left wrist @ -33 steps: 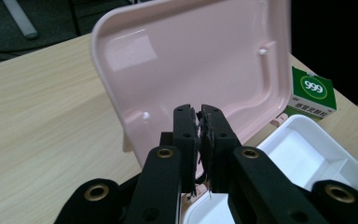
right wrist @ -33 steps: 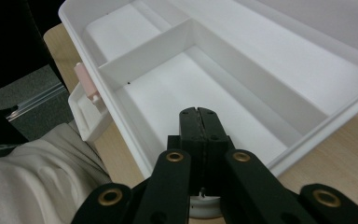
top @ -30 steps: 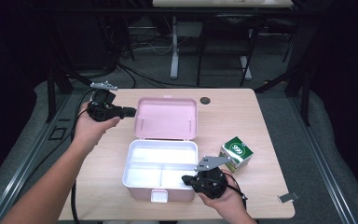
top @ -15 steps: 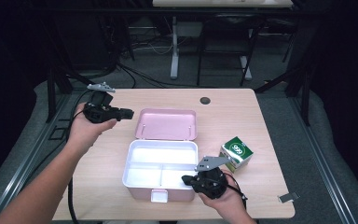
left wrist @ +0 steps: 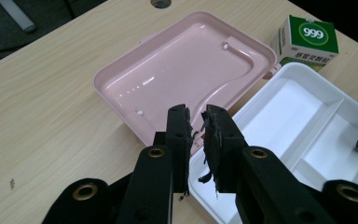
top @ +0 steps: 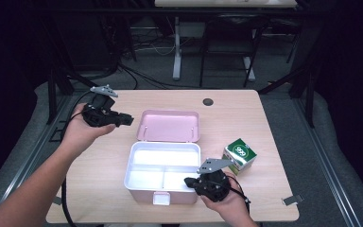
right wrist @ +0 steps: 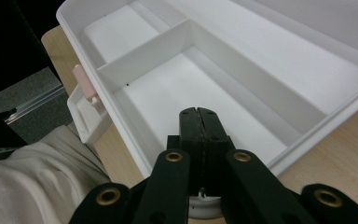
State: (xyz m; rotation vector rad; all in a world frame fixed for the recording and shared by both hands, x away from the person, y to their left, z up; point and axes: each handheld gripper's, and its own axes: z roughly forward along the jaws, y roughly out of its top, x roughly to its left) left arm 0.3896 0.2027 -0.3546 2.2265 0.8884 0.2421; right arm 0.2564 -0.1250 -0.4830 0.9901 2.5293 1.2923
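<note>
A pink box lid lies swung back flat on the table, its inside facing up. Hinged to it is the white divided box, with nothing in it. My left gripper hovers just left of the lid's near corner. Its jaws have just been opening and stand a narrow gap apart with nothing between them. My right gripper rests at the box's front right corner, shut over the front compartment and holding nothing. A green "999" carton stands right of the box.
The wooden table has a round cable hole near its far edge. A small metal clip lies at the near right corner. The box's pink latch sticks out toward the person. Dark floor and cables surround the table.
The pink lid has gone from standing tilted up to lying flat behind the box. My left gripper has drawn slightly left of it. The right gripper has not moved.
</note>
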